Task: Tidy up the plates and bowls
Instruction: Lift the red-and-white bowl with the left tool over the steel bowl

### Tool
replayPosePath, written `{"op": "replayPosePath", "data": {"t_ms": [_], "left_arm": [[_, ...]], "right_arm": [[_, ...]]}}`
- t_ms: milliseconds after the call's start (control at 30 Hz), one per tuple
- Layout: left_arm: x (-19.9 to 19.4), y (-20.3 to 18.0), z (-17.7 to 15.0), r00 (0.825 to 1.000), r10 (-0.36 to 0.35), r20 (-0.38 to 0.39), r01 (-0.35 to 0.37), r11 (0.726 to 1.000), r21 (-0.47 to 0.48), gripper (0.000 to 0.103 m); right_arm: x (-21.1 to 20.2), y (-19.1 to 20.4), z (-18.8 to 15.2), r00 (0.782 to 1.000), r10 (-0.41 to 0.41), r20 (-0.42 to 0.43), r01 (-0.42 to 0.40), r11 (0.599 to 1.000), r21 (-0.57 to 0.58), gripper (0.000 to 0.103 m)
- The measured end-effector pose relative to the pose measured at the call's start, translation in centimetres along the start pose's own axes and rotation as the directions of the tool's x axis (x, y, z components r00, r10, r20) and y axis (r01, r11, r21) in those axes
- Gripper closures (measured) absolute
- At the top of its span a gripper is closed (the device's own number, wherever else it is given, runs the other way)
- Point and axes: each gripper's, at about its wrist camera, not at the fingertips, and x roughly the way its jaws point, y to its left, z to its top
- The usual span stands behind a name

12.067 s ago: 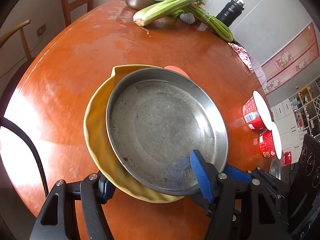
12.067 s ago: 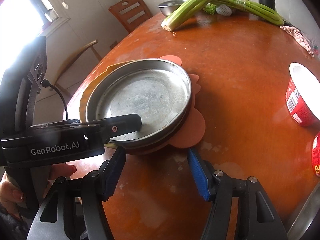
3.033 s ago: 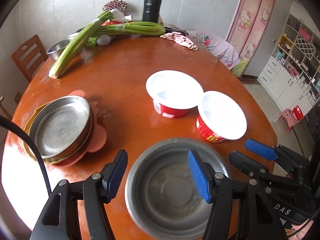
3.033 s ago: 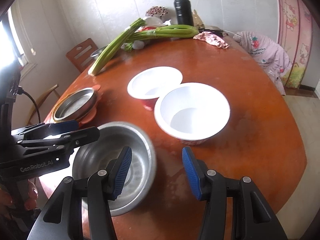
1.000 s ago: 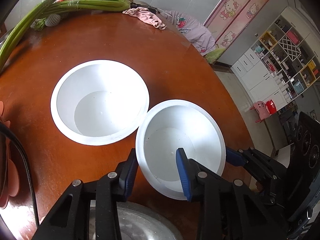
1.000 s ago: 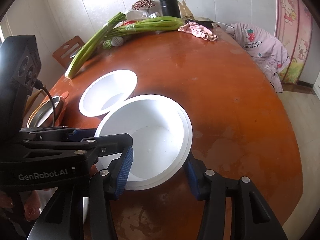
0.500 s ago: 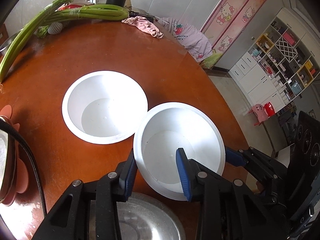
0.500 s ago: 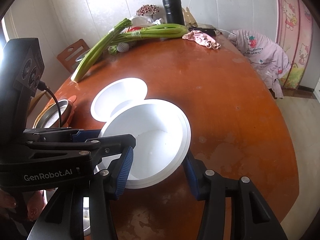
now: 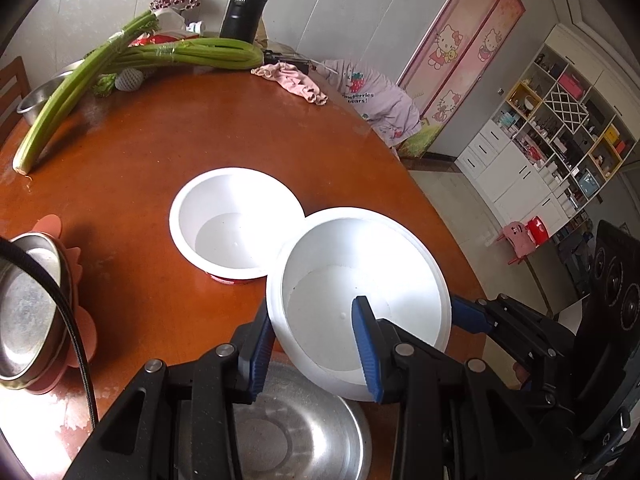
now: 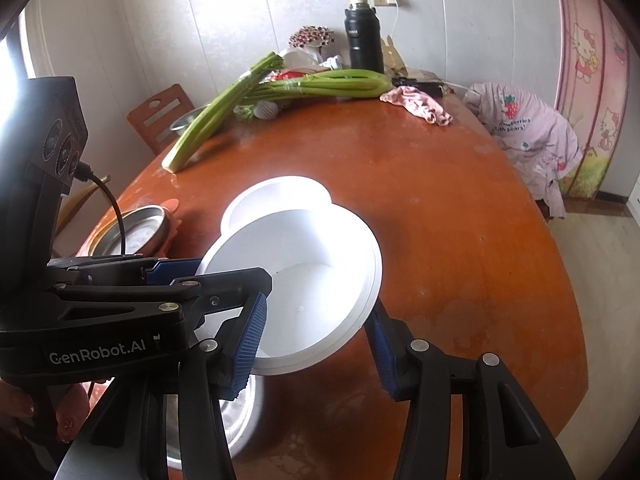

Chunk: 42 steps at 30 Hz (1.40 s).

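Both grippers hold one white bowl [image 9: 360, 304] lifted and tilted above the table. My left gripper [image 9: 316, 356] is shut on its near-left rim, one pad inside, one outside. My right gripper [image 10: 316, 344] is shut on the same bowl [image 10: 304, 280], with a pad on either side. A second white bowl [image 9: 232, 228] with a red outside stands on the table behind it, partly hidden in the right wrist view [image 10: 276, 192]. A steel bowl [image 9: 296, 432] sits below the held bowl. A stack of steel plate on yellow and orange plates [image 9: 28, 312] sits at the left.
On the round wooden table [image 9: 160, 140], celery stalks [image 9: 132, 60], a black flask [image 9: 244, 4], a pink cloth [image 9: 296, 82] and a steel bowl [image 9: 36, 96] lie at the far side. A wooden chair [image 10: 164, 116] stands beyond the edge.
The held white bowl has risen off the table and tilted, now hanging over the steel bowl's edge. Both grippers moved up and back with it.
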Motion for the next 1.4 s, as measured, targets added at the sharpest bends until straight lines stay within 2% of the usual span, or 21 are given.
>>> {"op": "replayPosePath", "data": {"t_ms": [400,633,1200,1400], "left_arm": [[-4.9,0.9,-1.9,0.997,0.012,0.074,-0.012,1.0,-0.002,0.065],[-7.0,2.1,-3.5,0.996,0.028,0.083,-0.027,1.0,-0.01,0.065],[-8.6,3.9,-5.8,0.996,0.026,0.084,-0.024,0.999,-0.026,0.065],[-7.6,4.3,-6.5,0.998,0.028,0.049,-0.027,0.999,-0.032,0.065]], "right_arm": [[-2.5,3.7,-0.1,0.999,0.022,0.044,-0.02,0.999,-0.049,0.051],[-3.0,5.9,-0.7,0.998,0.044,0.04,-0.04,0.996,-0.074,0.051],[-3.2,9.1,-2.1,0.998,0.055,0.011,-0.054,0.992,-0.114,0.051],[-2.6,9.0,-2.9,0.998,0.061,-0.021,-0.062,0.992,-0.106,0.051]]}}
